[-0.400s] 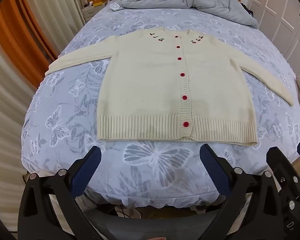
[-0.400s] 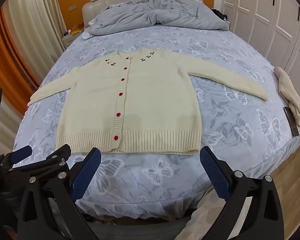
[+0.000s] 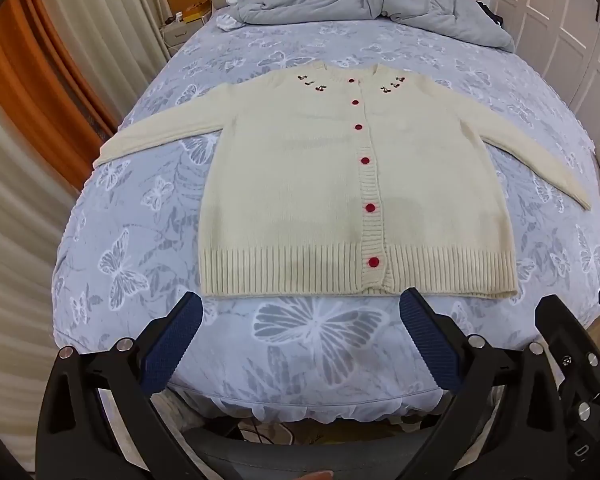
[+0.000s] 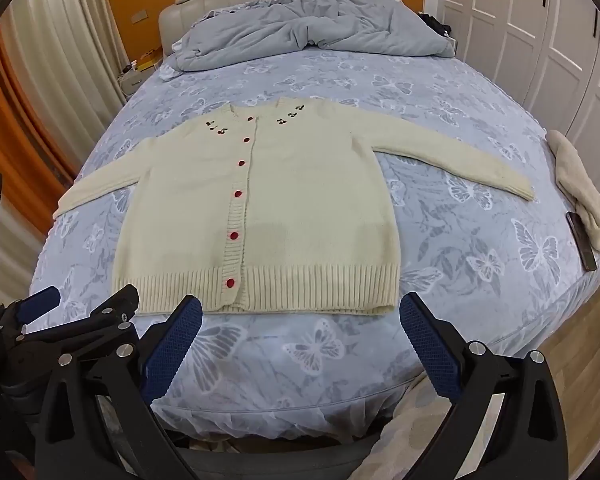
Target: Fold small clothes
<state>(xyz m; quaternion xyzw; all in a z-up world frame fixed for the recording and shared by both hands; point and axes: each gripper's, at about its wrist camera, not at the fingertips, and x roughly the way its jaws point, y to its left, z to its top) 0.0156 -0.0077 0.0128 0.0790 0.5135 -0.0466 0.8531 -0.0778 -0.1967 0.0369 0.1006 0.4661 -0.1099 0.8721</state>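
A cream knit cardigan with red buttons and cherry embroidery lies flat and buttoned on the bed, both sleeves spread out; it also shows in the right wrist view. My left gripper is open and empty, hovering just short of the ribbed hem. My right gripper is open and empty, also just in front of the hem. In the right wrist view the left gripper sits at the lower left. In the left wrist view the right gripper is partly visible at the right edge.
The bed has a blue butterfly-print sheet. A rumpled grey duvet lies at the head. A cream cloth and a dark phone lie at the right edge. Curtains hang at left, wardrobe doors at right.
Both grippers have lifted slightly and pulled back a little; the cardigan sits a bit lower and farther in both views. The cardigan has not moved.
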